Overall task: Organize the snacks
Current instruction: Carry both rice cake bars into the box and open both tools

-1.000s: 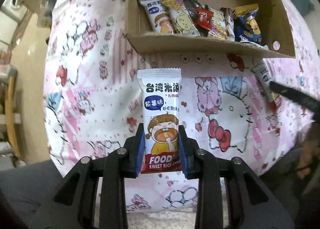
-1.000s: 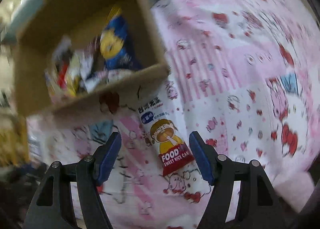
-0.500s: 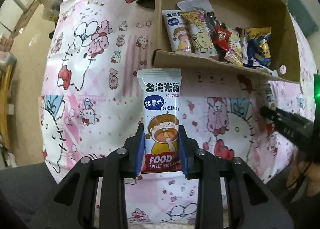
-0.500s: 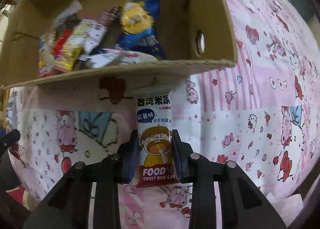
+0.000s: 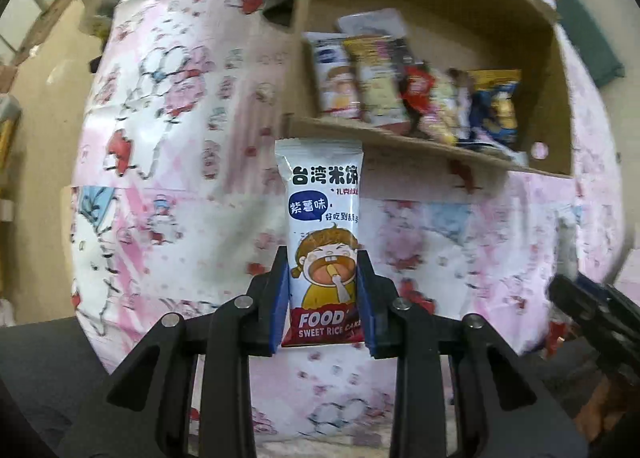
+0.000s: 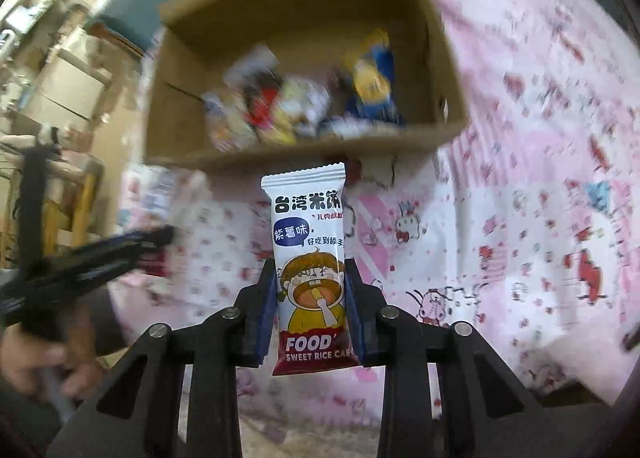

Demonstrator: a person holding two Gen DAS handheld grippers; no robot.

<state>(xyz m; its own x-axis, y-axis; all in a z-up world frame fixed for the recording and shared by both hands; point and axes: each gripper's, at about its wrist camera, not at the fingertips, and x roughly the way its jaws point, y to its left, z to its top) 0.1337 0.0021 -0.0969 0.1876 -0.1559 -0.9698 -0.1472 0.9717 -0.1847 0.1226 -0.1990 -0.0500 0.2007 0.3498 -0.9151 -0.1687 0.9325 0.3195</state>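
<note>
Tools [image 5: 323, 294] [image 6: 311, 306] angled downward, gripping rice cakes [image 5: 323, 242] [image 6: 310, 258]

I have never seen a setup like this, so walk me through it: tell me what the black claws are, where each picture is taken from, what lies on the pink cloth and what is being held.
There is no robot here. A person holds a two-finger gripper in each hand, and a fisheye camera on each looks forward along its fingers. One picture comes from the left gripper, the other from the right gripper. Each is shut on its own rice cake packet, white with a cartoon child. Ahead, on a pink cartoon-print cloth, stands an open cardboard box already holding several snack packets. In the right picture, the person's hand shows at lower left.
</note>
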